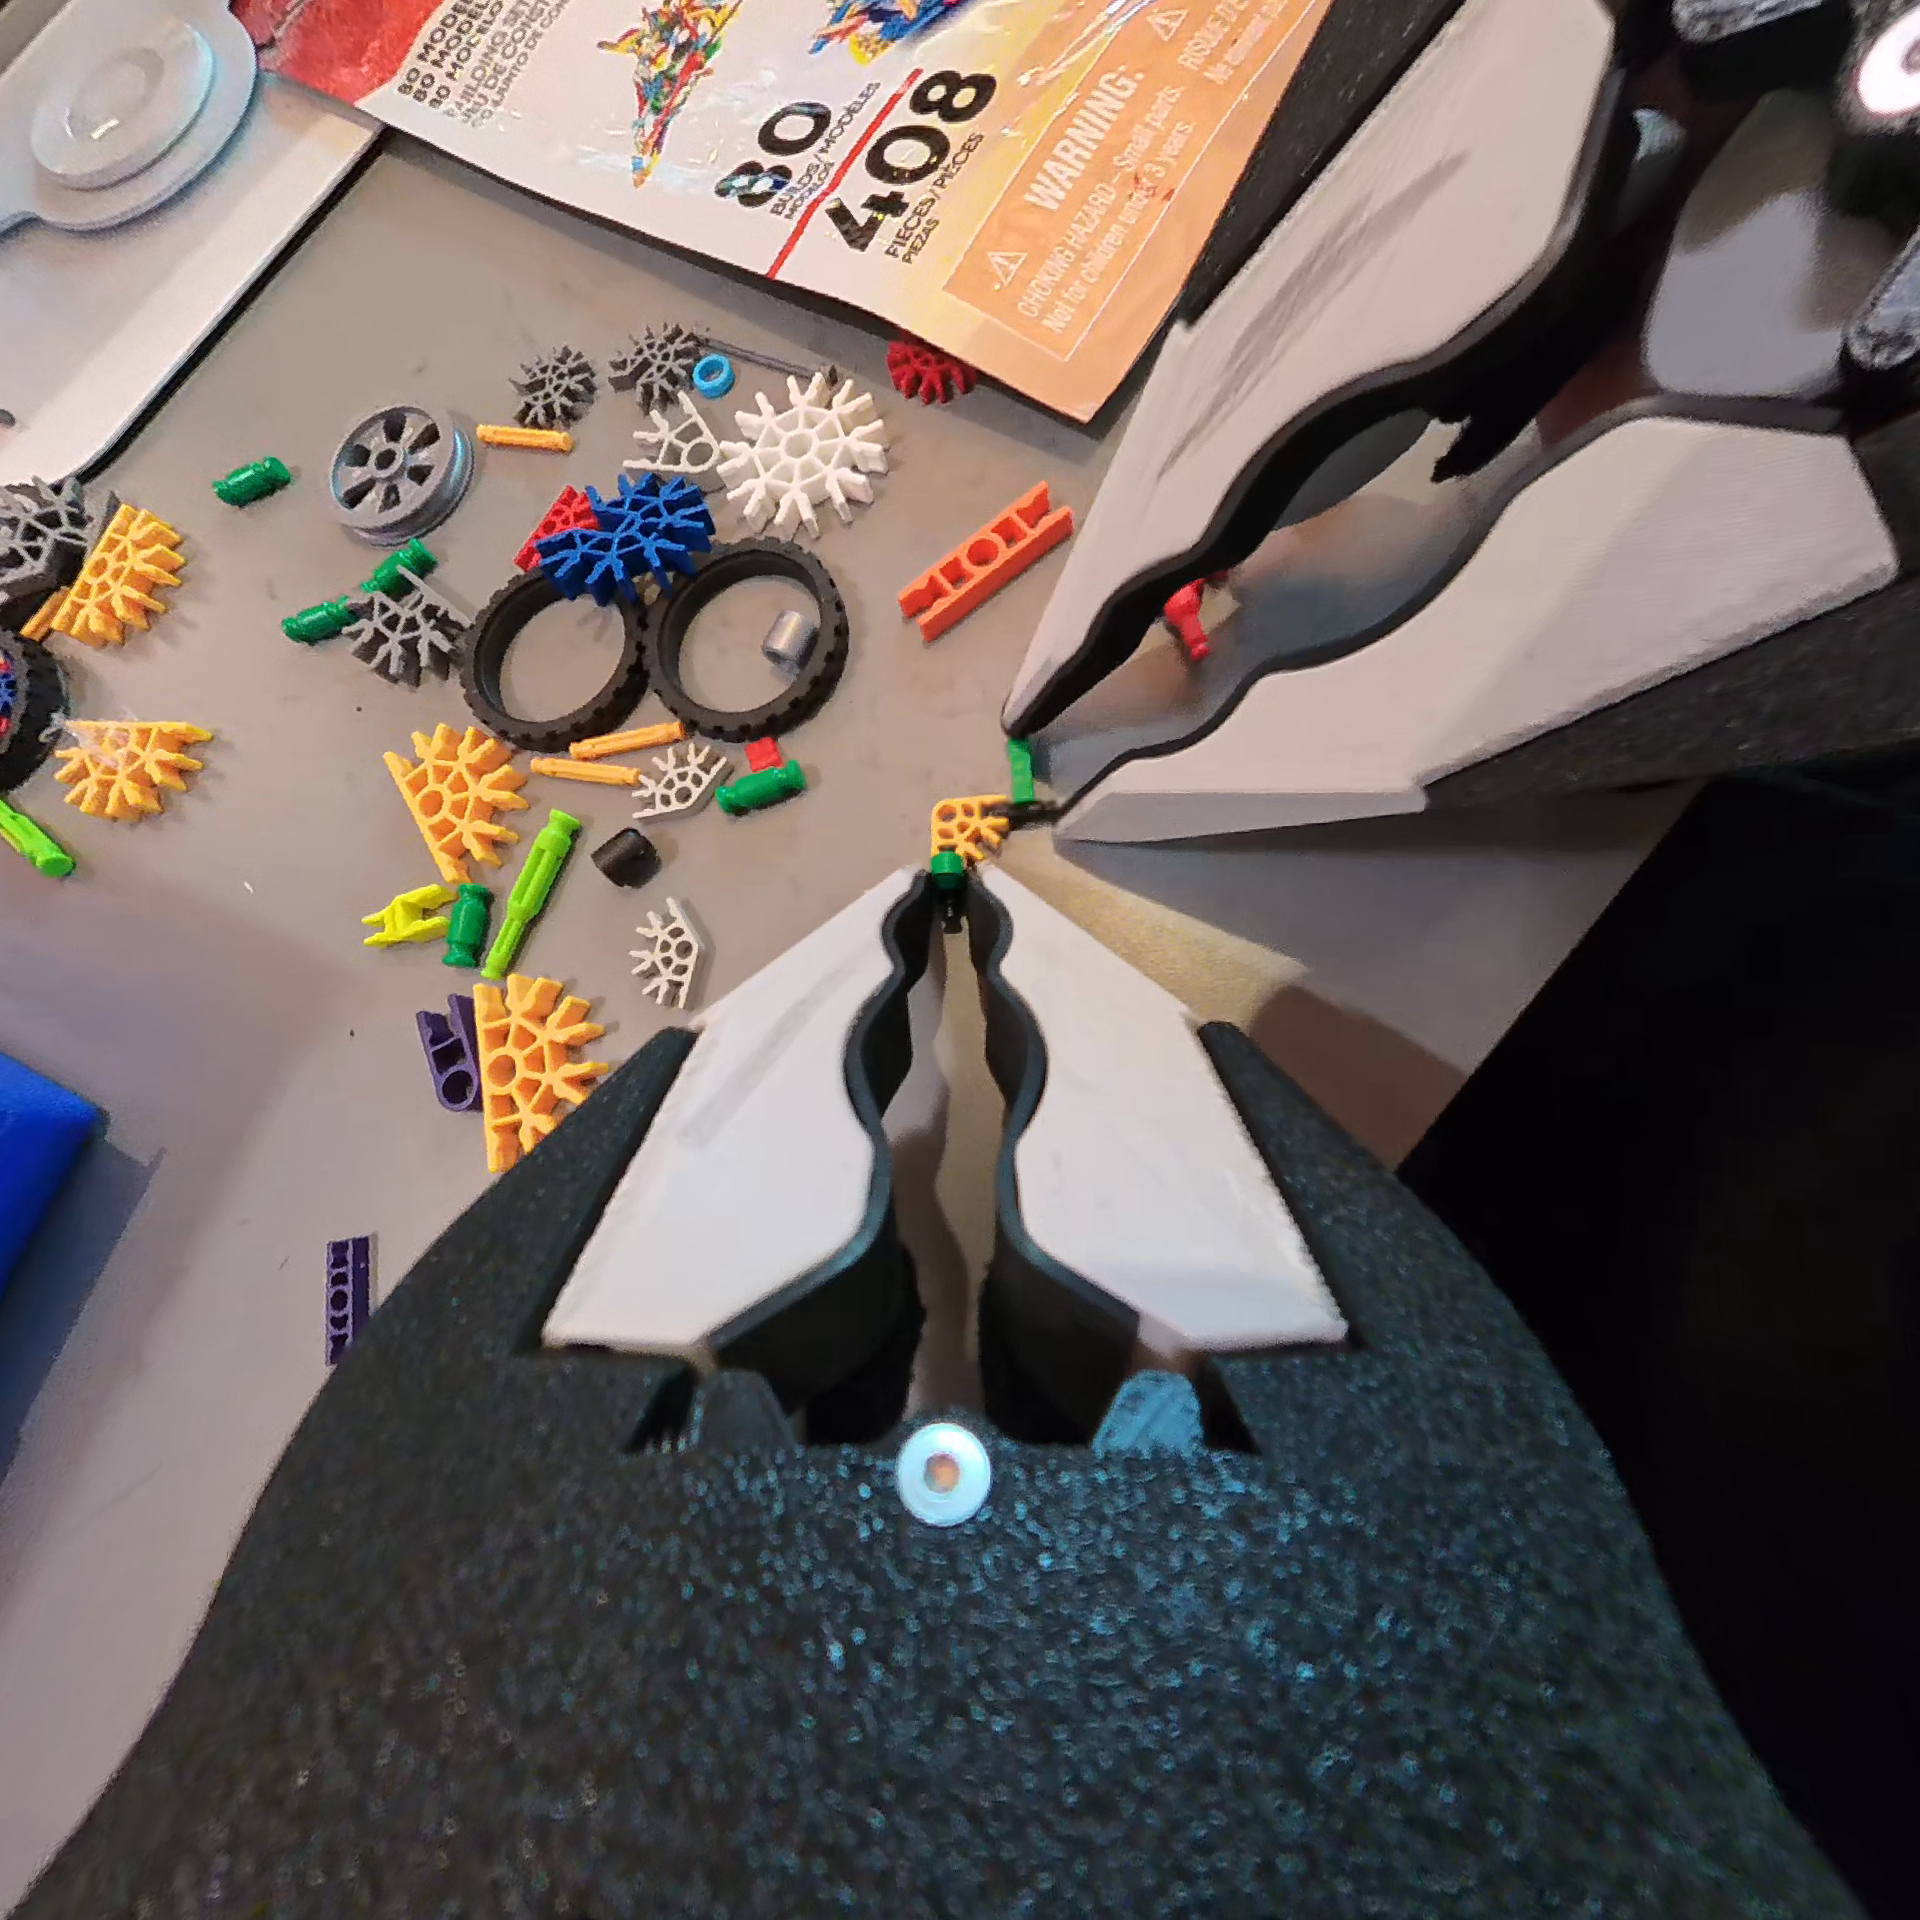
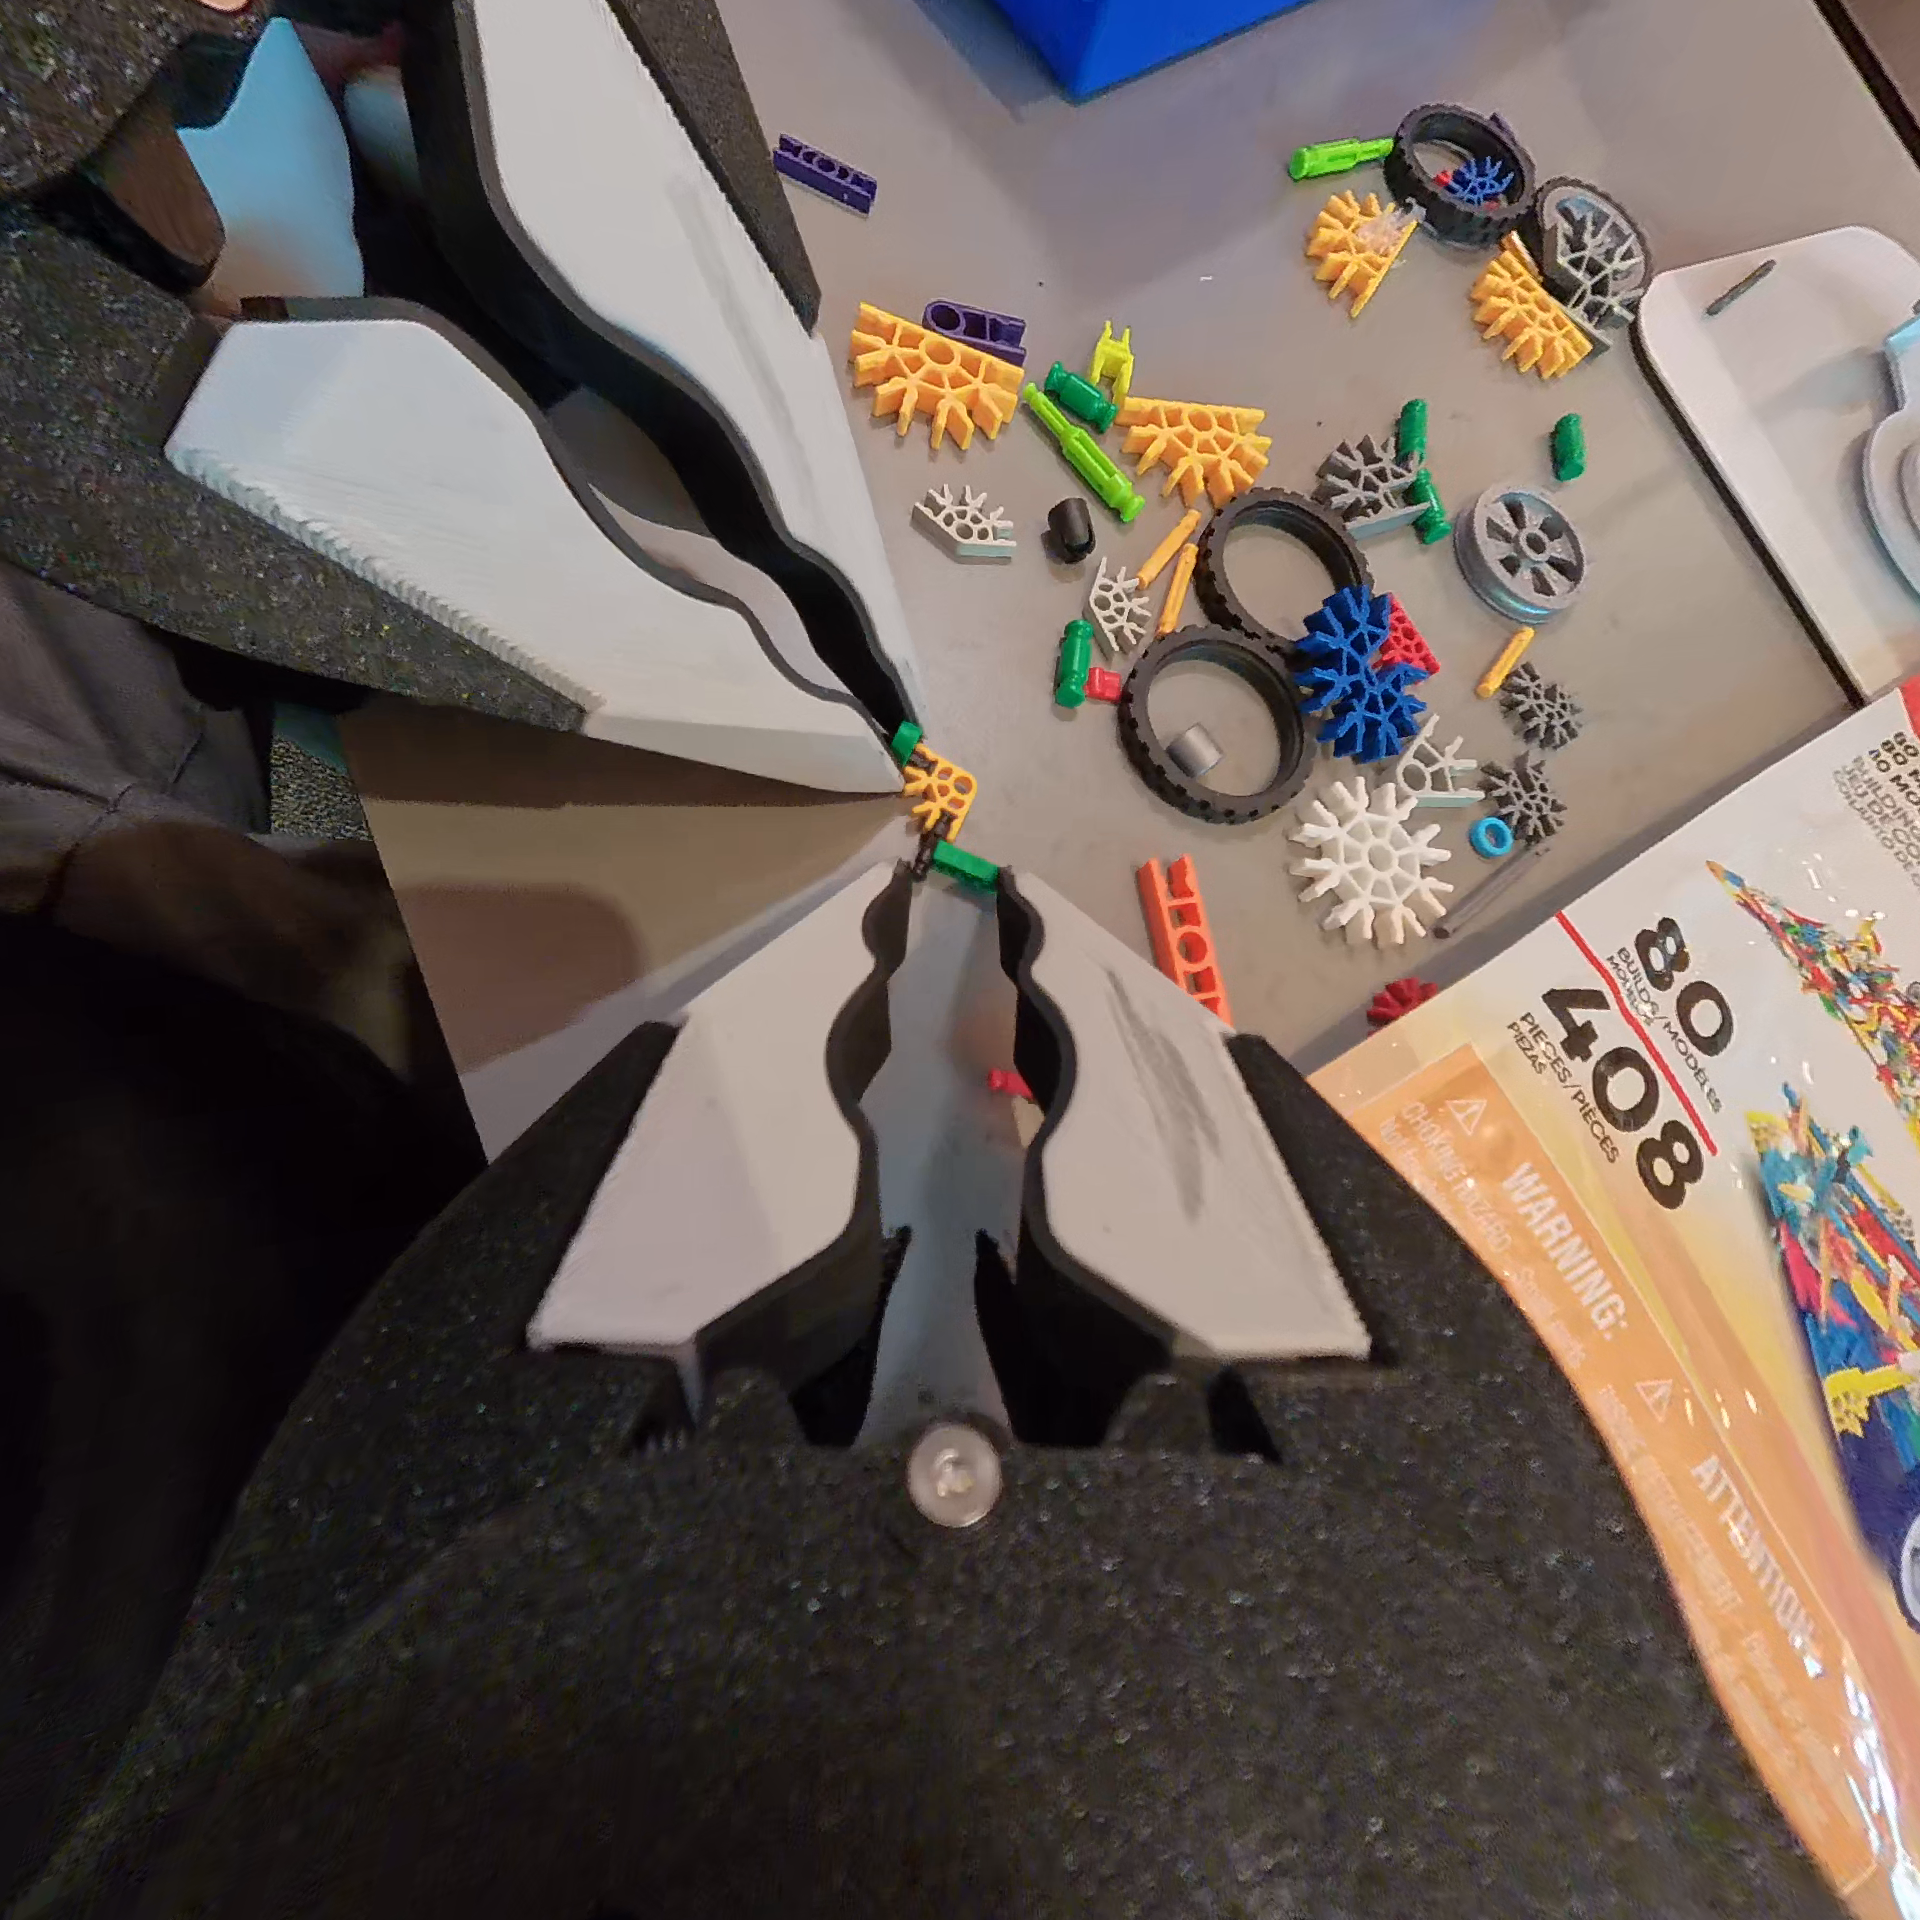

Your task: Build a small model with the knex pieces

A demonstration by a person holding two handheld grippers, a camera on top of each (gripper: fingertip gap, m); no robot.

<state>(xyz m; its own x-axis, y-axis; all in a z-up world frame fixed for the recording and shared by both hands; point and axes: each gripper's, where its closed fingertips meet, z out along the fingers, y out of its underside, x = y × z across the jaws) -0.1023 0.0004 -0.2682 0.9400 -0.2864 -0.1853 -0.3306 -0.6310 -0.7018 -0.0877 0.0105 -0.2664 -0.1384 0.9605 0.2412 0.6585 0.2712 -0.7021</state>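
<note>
The left hand-held gripper (image 1: pixel 943 883) pinches a short green rod (image 1: pixel 944 868) plugged into a small yellow connector (image 1: pixel 966 824), steadying it above the tabletop (image 1: pixel 312 997). The right hand-held gripper (image 2: pixel 951 883) seemingly clamps a second green rod (image 2: pixel 964 864) at that connector.

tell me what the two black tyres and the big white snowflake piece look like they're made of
Black tyres: likely rubber or soft plastic, matte, with moulded tread around the rims. White snowflake piece: looks like rigid moulded plastic, smooth with a slight sheen and crisp notched spokes.
</note>
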